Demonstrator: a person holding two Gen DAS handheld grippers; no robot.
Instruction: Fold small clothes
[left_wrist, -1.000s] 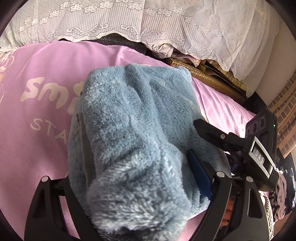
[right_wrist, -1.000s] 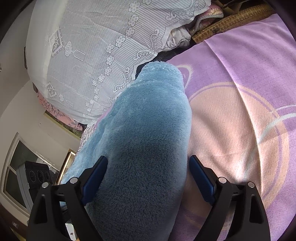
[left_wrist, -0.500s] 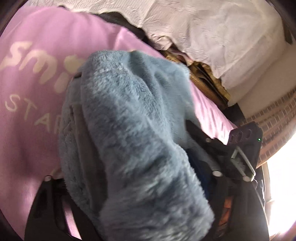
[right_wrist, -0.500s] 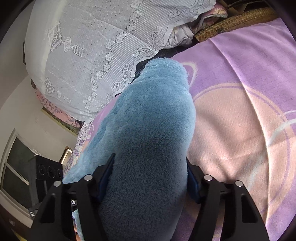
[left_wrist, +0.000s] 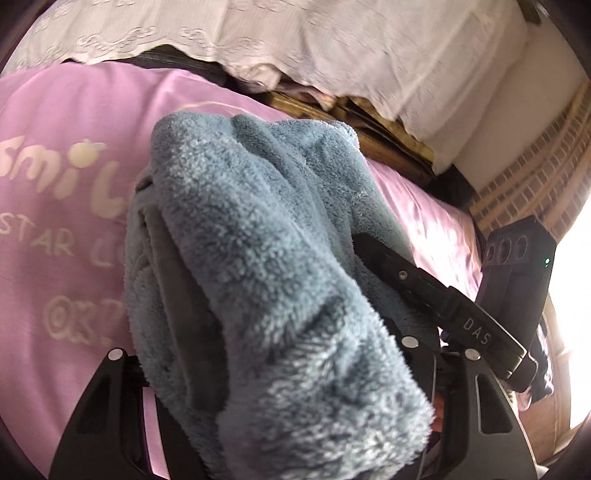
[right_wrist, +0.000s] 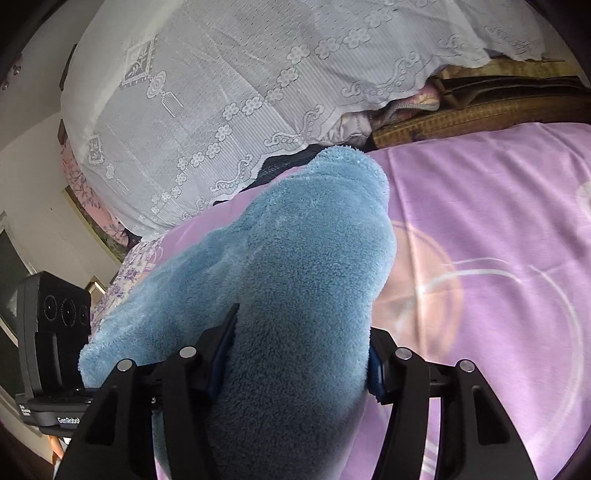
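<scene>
A fluffy blue fleece garment (left_wrist: 258, 236) is bunched into a thick roll above the pink bedspread (left_wrist: 55, 155). My left gripper (left_wrist: 280, 387) is shut on its near end; the fleece hides the fingertips. In the right wrist view the same garment (right_wrist: 295, 280) runs forward between the fingers, and my right gripper (right_wrist: 299, 354) is shut on it, its blue pads pressing both sides. The right gripper's body shows at the right of the left wrist view, the left gripper's body at the lower left of the right wrist view.
A white lace cover (right_wrist: 229, 92) drapes over stacked bedding at the bed's far side. A woven mat edge (right_wrist: 480, 114) lies beneath it. A brick wall (left_wrist: 532, 177) and a bright window stand at the right. The bedspread (right_wrist: 498, 258) carries white lettering and circle prints.
Both grippers have closed onto the blue garment, which was loose between open fingers a second ago. The left wrist view has swung and tilted, and the bundle has lifted slightly.
</scene>
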